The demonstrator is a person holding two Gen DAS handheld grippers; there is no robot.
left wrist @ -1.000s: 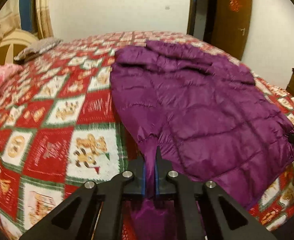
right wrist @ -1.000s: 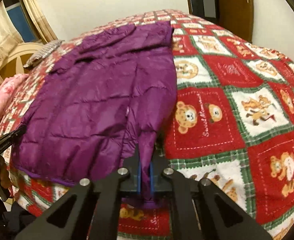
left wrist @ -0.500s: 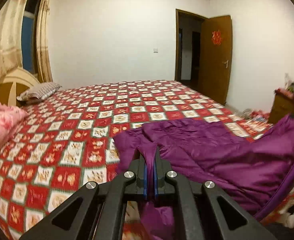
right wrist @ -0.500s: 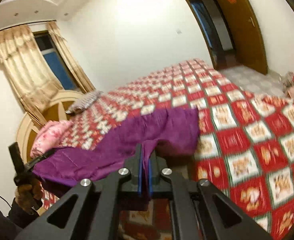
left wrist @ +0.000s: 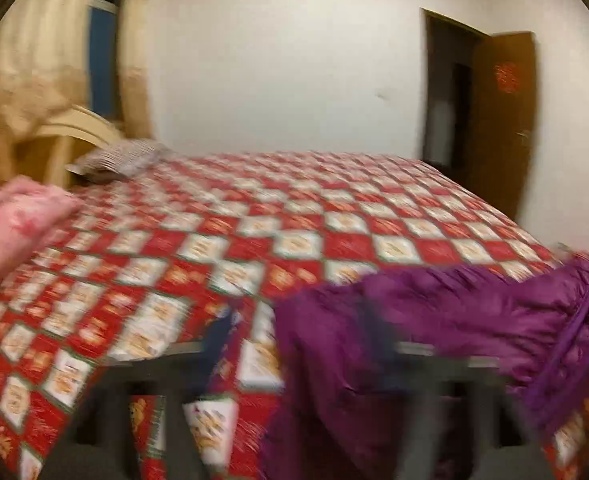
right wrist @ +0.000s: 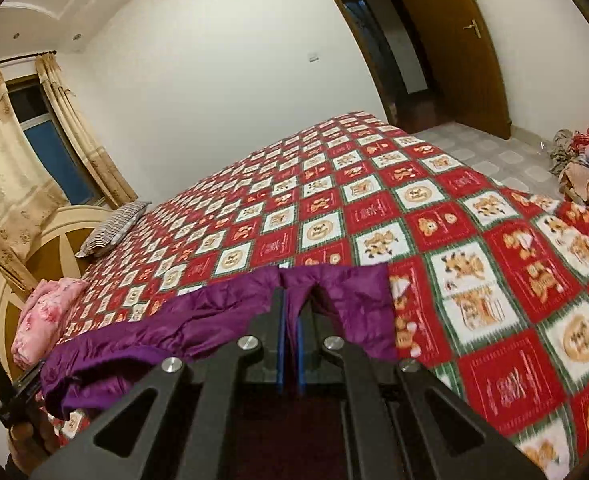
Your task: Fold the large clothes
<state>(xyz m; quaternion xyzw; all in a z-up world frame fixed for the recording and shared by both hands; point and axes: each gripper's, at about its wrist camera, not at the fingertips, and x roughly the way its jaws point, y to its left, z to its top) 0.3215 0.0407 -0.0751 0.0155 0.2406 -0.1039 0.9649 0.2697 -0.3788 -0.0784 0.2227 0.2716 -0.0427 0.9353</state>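
my right gripper (right wrist: 290,320) has its fingers pinched tight on a fold of the purple jacket (right wrist: 222,320), the blue pads closed with cloth between them. the jacket is bunched at the near edge of the bed (right wrist: 374,208), draped leftward from my right gripper toward the left gripper (right wrist: 10,392), which shows at the far left of the right wrist view with a hand under it; the jacket's end reaches it.

the left wrist view is heavily smeared. there my left gripper (left wrist: 294,344) shows fingers spread wide apart, one dark blur left of centre and the other lost behind the jacket (left wrist: 434,340). i cannot see cloth clamped between them, so i read it as released. the jacket lies at the near right of that view, on the bed (left wrist: 294,220).

around me: a red, white and green checked bedspread (right wrist: 494,280) covers the whole bed. a pink quilt (right wrist: 42,312) sits at the left edge by the headboard (right wrist: 14,264), with a striped pillow (right wrist: 110,228) farther along. curtains (right wrist: 6,160) hang at the window on the left. a brown door (right wrist: 454,40) stands open at the far right, and a heap of clothes (right wrist: 582,164) lies on the tiled floor (right wrist: 494,152) beyond the bed.
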